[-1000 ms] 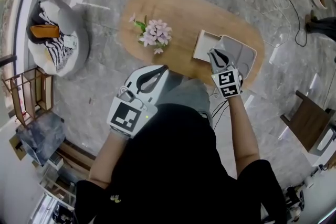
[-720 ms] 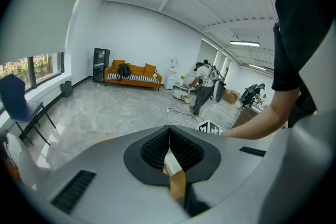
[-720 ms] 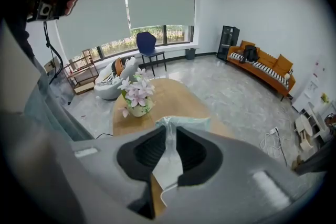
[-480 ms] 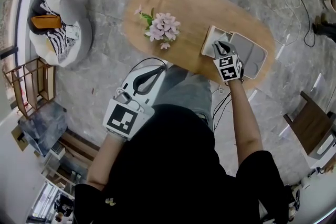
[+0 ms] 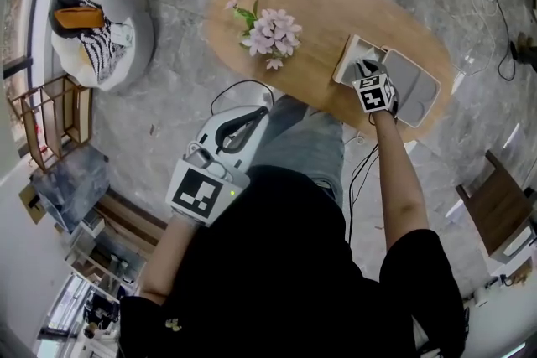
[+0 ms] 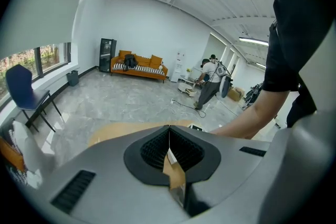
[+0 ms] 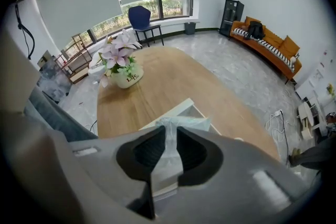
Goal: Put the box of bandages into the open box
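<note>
Placing step: right hand-held gripper (image 5: 366,68), jaws opening around the box of bandages (image 7: 168,159), over the open box (image 5: 417,88); next, release fully inside.

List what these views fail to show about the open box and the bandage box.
- Inside of the open box: in the head view the right claw covers part of it; in the right gripper view the claw's own body hides most of it.
- Print on the box of bandages: unreadable between the opening jaws in the right gripper view; the head view hides it under the claw.
</note>
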